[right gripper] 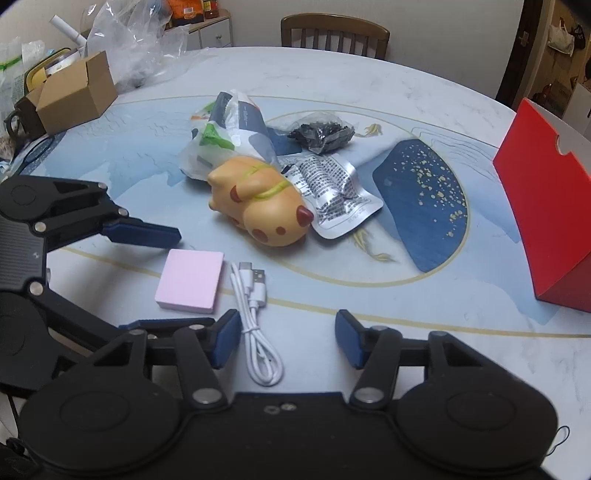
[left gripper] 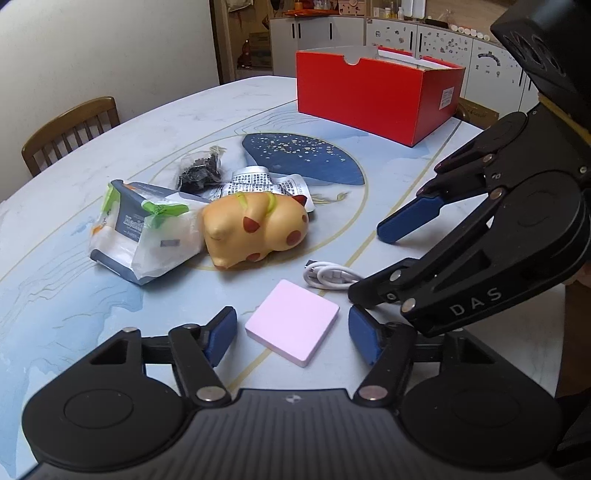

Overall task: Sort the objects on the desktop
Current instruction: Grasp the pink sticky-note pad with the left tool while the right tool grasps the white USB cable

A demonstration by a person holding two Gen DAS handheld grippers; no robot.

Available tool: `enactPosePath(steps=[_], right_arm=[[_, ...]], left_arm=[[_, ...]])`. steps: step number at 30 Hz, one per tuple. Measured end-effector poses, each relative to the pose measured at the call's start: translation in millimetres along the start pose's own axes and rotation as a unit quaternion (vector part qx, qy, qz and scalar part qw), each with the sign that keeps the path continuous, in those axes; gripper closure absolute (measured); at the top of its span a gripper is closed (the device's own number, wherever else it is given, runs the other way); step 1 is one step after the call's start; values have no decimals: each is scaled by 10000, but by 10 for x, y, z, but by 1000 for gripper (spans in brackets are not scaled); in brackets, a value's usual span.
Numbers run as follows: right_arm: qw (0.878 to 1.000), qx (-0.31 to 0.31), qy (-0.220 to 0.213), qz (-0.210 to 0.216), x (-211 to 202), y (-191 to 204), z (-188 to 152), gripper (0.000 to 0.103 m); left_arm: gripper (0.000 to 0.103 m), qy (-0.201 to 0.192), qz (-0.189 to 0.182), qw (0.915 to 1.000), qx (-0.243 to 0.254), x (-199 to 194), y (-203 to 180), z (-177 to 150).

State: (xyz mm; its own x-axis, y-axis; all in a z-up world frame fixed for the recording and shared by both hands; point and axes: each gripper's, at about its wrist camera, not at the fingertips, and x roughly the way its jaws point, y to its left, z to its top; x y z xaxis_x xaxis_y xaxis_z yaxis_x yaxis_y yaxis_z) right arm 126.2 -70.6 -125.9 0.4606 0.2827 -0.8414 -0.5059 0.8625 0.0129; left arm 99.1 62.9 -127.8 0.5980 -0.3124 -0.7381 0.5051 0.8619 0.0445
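Observation:
A pink square pad (left gripper: 292,328) lies flat on the table between the open fingers of my left gripper (left gripper: 291,339); it also shows in the right wrist view (right gripper: 190,281). A coiled white USB cable (right gripper: 256,325) lies just right of the pad, between the open fingers of my right gripper (right gripper: 282,341); in the left wrist view the cable (left gripper: 328,277) is partly hidden by the right gripper (left gripper: 365,266). A yellow spotted toy animal (left gripper: 255,230), a tissue pack (left gripper: 144,230), a foil packet (right gripper: 332,194) and a dark bag (right gripper: 323,134) lie beyond. The red box (left gripper: 373,92) stands open at the far right.
A dark blue fan-shaped mat (left gripper: 303,157) lies before the red box. A cardboard box (right gripper: 75,92) and plastic bags (right gripper: 136,40) sit at the table's far left. A wooden chair (right gripper: 334,33) stands behind the table.

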Motion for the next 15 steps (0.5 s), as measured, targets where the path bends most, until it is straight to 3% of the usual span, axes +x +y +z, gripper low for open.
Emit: enactPosePath(steps=[4,10,15], right_arm=[[10000,-20,-68,6,-8,20,-3,62],[9999,-92,-135,37,-24,52,-8,86],[9998,175,-115,67,-37,-54,-9,93]], left_arm=[[49,12,-106,9999,-17,-2,-13,9],[50,32,-5,10000,-65,14,-53,31],[51,71,38,9999,-122,24,-65,57]])
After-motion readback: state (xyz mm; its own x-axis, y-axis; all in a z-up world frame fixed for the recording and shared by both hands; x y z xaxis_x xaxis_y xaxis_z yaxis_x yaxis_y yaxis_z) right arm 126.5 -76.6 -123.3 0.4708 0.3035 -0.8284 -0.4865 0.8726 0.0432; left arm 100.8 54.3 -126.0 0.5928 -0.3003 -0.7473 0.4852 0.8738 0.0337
